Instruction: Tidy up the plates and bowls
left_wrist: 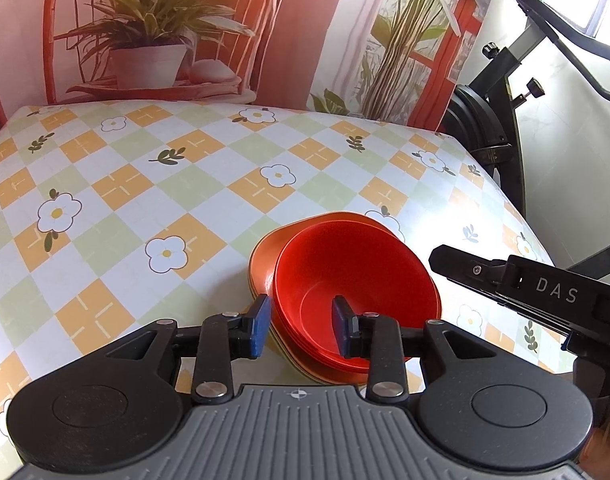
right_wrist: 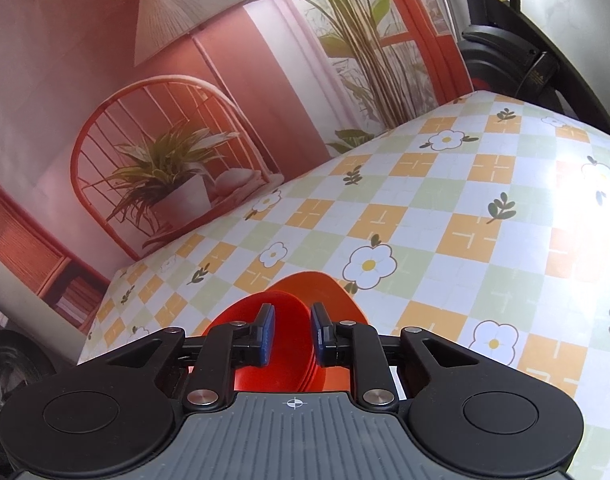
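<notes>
A stack of red bowls (left_wrist: 357,276) rests on a stack of orange plates (left_wrist: 265,256) near the table's front right. My left gripper (left_wrist: 301,314) is open, astride the bowls' near-left rim, one blue pad outside and the other inside the top bowl. In the right wrist view the same red bowls (right_wrist: 281,360) lie between the pads of my right gripper (right_wrist: 293,322), which is open around the stacked rims. The orange plates (right_wrist: 329,296) show just beyond. From the left wrist view, the right gripper's black body (left_wrist: 545,292) reaches in by the bowls' right side.
The table (left_wrist: 145,168) has a checked floral cloth, and its right edge (left_wrist: 517,208) lies close to the bowls. A printed backdrop (left_wrist: 185,28) stands behind the table. Black exercise equipment (left_wrist: 493,120) is off the right side.
</notes>
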The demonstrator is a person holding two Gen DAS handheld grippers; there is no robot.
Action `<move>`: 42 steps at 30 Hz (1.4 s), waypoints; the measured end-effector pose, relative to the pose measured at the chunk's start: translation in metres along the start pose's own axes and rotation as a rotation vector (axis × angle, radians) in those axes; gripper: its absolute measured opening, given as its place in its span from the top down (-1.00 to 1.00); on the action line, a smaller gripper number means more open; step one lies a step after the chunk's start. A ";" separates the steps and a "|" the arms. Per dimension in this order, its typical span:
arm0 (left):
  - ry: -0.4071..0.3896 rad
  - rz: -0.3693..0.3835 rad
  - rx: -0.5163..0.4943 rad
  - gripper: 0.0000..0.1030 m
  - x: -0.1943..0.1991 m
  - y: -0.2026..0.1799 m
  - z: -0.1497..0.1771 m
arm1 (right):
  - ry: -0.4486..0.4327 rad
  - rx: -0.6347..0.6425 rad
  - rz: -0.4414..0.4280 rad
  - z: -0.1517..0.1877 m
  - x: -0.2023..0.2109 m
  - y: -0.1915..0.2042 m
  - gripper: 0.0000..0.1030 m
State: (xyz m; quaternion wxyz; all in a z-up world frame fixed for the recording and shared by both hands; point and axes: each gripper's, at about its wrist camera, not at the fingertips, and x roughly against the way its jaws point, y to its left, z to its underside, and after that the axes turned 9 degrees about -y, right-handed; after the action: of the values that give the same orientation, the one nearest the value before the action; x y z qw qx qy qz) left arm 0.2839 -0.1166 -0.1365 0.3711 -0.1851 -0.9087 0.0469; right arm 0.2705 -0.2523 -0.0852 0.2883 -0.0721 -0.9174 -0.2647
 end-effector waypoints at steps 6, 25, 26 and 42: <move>-0.043 -0.031 -0.017 0.09 0.022 -0.002 0.001 | -0.014 0.101 0.023 0.001 0.018 0.012 0.53; -0.312 -0.103 -0.085 -0.78 0.153 -0.012 0.015 | -0.149 0.326 0.014 0.007 0.133 0.049 -0.74; -0.333 -0.109 -0.098 -0.80 0.162 -0.015 0.016 | -0.161 0.338 0.016 0.007 0.142 0.052 -0.77; -0.493 -0.297 -0.251 -0.92 0.276 -0.070 0.023 | -0.339 0.441 -0.071 -0.001 0.265 0.068 -0.99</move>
State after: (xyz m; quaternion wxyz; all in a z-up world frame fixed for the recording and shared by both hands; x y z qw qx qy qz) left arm 0.0658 -0.0773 0.0440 0.1166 -0.0776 -0.9872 -0.0768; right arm 0.0727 -0.2005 0.0962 0.1301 -0.0185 -0.9899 -0.0528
